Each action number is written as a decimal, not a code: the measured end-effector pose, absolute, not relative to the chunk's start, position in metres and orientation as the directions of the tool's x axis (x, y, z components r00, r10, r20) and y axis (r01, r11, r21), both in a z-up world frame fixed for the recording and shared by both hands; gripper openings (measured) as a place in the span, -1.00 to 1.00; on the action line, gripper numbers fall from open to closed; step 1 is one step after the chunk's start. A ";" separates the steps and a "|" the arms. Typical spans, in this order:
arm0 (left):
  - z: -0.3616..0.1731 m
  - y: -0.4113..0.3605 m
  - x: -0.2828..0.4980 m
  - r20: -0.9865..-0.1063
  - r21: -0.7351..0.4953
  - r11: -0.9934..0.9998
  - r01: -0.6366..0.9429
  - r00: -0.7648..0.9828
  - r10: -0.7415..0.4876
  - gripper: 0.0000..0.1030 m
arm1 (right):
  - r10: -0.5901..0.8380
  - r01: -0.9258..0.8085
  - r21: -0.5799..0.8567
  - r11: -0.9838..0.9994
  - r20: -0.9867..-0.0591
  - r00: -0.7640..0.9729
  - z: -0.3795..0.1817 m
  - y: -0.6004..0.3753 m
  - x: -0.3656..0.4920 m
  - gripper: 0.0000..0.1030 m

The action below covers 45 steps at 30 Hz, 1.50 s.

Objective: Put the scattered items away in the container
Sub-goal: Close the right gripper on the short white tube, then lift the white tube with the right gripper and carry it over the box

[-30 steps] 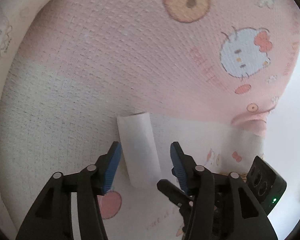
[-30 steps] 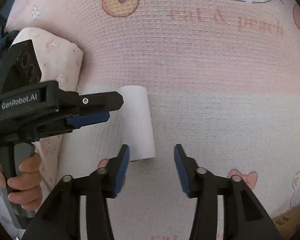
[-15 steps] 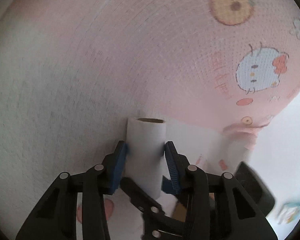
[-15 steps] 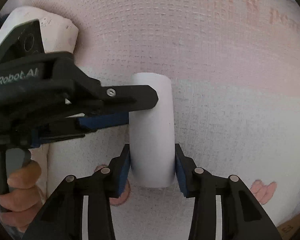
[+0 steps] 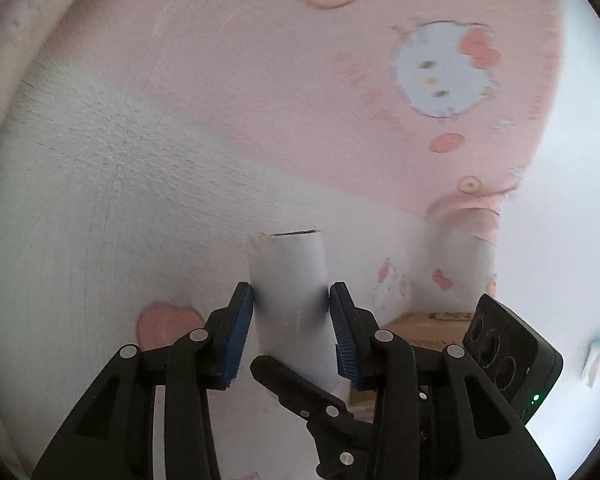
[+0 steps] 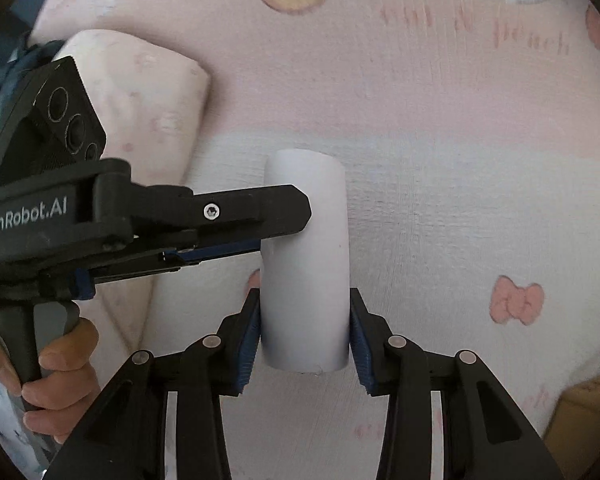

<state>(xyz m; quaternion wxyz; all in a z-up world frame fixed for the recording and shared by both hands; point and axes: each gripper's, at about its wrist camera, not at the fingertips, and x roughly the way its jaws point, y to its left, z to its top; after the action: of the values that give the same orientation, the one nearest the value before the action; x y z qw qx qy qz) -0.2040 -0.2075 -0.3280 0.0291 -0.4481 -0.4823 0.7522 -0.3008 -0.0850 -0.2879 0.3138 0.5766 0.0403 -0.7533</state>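
Observation:
A white paper roll (image 5: 290, 300) (image 6: 306, 264) is held off the pink and white blanket (image 5: 148, 128) by both grippers at once. My left gripper (image 5: 292, 300) is shut on its far part, blue pads pressed to both sides. My right gripper (image 6: 305, 320) is shut on the near end of the same roll. In the right wrist view the left gripper (image 6: 276, 232) reaches in from the left, with a hand (image 6: 40, 364) on its handle. The right gripper's finger (image 5: 300, 388) crosses below the roll in the left wrist view. No container shows clearly.
A pale pink pillow (image 6: 148, 112) lies at the left of the blanket. A brown cardboard box (image 5: 424, 324) (image 6: 584, 412) sits past the blanket's edge at lower right. Dark blue cloth (image 6: 8, 60) shows at far left.
Both grippers closed on the roll, which lay on the blanket between open jaws a second ago. The roll has since risen off the blanket with both grippers.

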 end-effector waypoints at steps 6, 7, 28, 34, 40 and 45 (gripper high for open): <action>-0.263 -0.174 -0.177 -0.638 -0.710 -0.634 0.307 -0.661 0.395 -0.16 | -0.474 0.543 0.300 -0.785 -0.854 -0.214 -0.232 -0.051 -0.265 -0.26; -0.253 -0.170 -0.175 -0.636 -0.702 -0.647 0.296 -0.669 0.384 -0.16 | -0.478 0.546 0.293 -0.785 -0.847 -0.233 -0.223 -0.048 -0.259 -0.26; -0.126 -0.057 -0.171 -0.644 -0.449 -0.890 0.079 -0.719 0.261 -0.13 | -0.477 0.510 0.203 -0.836 -0.728 -0.492 -0.122 0.014 -0.214 -0.26; -0.113 0.005 -0.202 -0.639 -0.430 -0.901 -0.057 -0.686 0.349 -0.12 | -0.383 0.421 0.142 -0.896 -0.728 -0.568 -0.106 0.071 -0.212 -0.26; -0.116 0.077 -0.223 -0.635 -0.442 -0.882 -0.162 -0.638 0.436 -0.12 | -0.278 0.303 0.106 -0.947 -0.742 -0.609 -0.103 0.134 -0.209 -0.26; -0.118 0.111 -0.237 -0.630 -0.463 -0.858 -0.220 -0.600 0.494 -0.12 | -0.220 0.239 0.086 -0.967 -0.754 -0.619 -0.100 0.171 -0.205 -0.26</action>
<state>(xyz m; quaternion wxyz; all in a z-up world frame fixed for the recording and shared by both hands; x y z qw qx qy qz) -0.2368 0.1115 -0.1177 0.2033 -0.3987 -0.1717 0.8777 -0.2047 0.1709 -0.1003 0.1274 0.4175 0.0113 -0.8996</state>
